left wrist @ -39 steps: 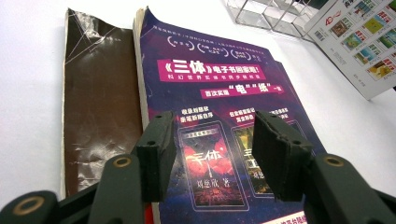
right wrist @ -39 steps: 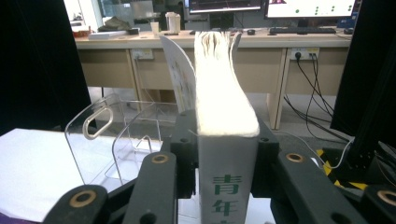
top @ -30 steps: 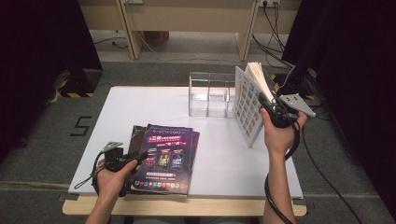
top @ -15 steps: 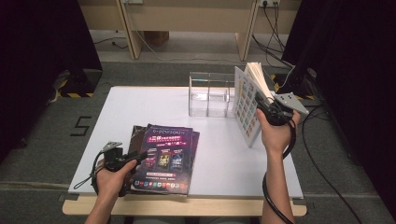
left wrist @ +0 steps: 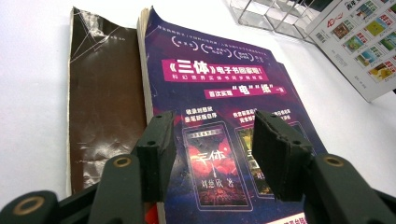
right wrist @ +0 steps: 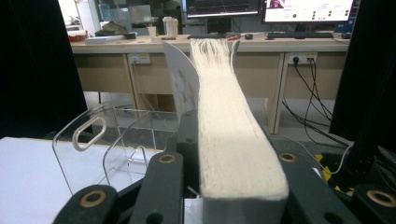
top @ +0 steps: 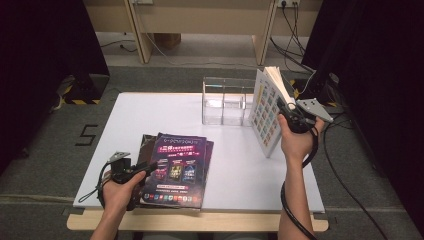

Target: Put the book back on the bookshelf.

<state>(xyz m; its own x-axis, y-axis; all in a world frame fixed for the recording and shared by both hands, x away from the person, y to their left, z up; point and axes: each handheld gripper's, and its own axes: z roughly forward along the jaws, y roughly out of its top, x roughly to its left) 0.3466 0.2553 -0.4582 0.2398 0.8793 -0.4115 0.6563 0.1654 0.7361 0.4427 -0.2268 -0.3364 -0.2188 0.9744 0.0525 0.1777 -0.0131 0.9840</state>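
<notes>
White tabletop [top: 165,112] is set on a grey carpeted floor, with wooden desks and trailing cables behind it at the far side. At the far middle of the table a clear organiser [top: 226,101] with upright compartments has been placed, open at the top, evidently so that books can be slotted in on edge. Just right of it a white book [top: 264,114] is held upright and tilted, its lower corner resting on the table, so that it can be steered toward a compartment. It is grasped by the right gripper [top: 289,109], whose jaws have just been closing; in the right gripper view the page block [right wrist: 229,140] is seen clamped between them, with the pages fanning loose at the far end, which suggests that the grip is taken near one edge only. At the near left a purple book [top: 176,167] is laid flat on a brown book [top: 146,146], which shows at its left side. The left gripper [top: 145,169] is rested at the near left edge of this stack; in the left gripper view its jaws are seen spread apart above the purple cover [left wrist: 219,135], nothing being gripped, probably so that the stack is kept ready for the next pick.
</notes>
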